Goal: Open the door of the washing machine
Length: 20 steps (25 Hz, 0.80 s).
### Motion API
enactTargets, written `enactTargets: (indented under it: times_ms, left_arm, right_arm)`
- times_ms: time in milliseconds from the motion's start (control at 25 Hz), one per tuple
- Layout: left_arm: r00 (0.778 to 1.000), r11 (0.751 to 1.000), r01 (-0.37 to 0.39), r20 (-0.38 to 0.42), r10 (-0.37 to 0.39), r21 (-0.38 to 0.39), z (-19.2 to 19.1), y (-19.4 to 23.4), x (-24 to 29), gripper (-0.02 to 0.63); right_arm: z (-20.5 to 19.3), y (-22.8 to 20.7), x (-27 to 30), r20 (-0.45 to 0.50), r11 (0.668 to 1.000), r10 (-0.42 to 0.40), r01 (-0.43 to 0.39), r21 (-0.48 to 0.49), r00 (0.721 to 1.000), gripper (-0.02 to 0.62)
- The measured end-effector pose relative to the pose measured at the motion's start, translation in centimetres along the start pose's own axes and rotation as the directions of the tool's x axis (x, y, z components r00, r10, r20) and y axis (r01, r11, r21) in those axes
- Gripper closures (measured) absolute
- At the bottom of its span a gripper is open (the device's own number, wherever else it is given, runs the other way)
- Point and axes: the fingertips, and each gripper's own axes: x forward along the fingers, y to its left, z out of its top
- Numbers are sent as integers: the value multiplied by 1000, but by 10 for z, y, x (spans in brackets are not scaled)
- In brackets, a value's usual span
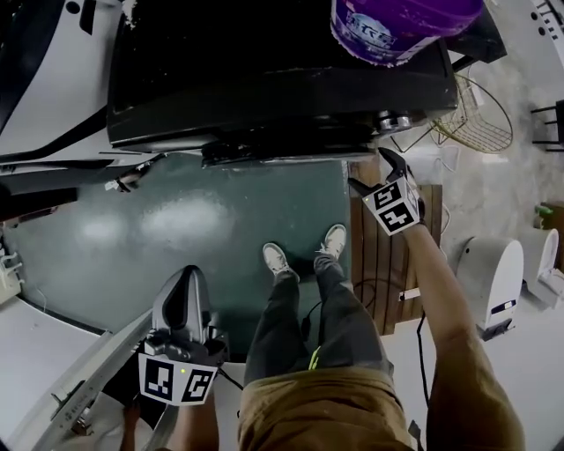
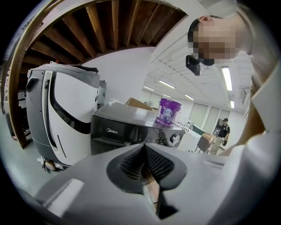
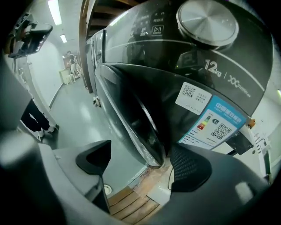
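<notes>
A black front-loading washing machine (image 1: 264, 79) stands ahead of me, with its round dark door (image 3: 131, 114) bulging from the front. My right gripper (image 1: 370, 172) hangs at the machine's front right side, pointing down. In the right gripper view this gripper (image 3: 145, 160) is open, and the door's rim (image 3: 153, 154) lies between its two pads with a gap on each side. My left gripper (image 1: 189, 275) is held back low at the left, far from the machine. Its pads (image 2: 131, 165) meet at the tip with nothing between them.
A purple bucket (image 1: 397, 26) sits on the machine's top. Wooden slats (image 1: 383, 255) lie on the floor below the right gripper. A white appliance (image 2: 57, 114) stands left of the machine. A wire basket (image 1: 480, 119) and a white device (image 1: 493, 273) are at the right. My shoes (image 1: 278, 260) are on the green floor.
</notes>
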Motion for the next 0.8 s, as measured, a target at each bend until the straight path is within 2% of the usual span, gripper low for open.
enactTargets:
  times_ms: [480, 600, 720, 800]
  left_arm:
    - [1000, 1000, 17, -17, -18, -20, -20, -9, 11, 546]
    - [1000, 1000, 3, -19, -3, -26, -20, -5, 10, 546]
    - [1000, 999, -9, -22, 9, -34, -21, -2, 11, 546]
    - [1000, 999, -14, -24, 13, -44, -24, -2, 12, 546]
  right_arm:
    - [-9, -11, 39, -70, 997, -57, 53, -58, 996, 271]
    - [-10, -18, 41, -98, 987, -109, 95, -133, 989, 346]
    - [-13, -21, 41, -132, 956, -161, 122, -268, 978, 381]
    - [-13, -24, 41, -158, 935, -170, 109, -336, 973, 418]
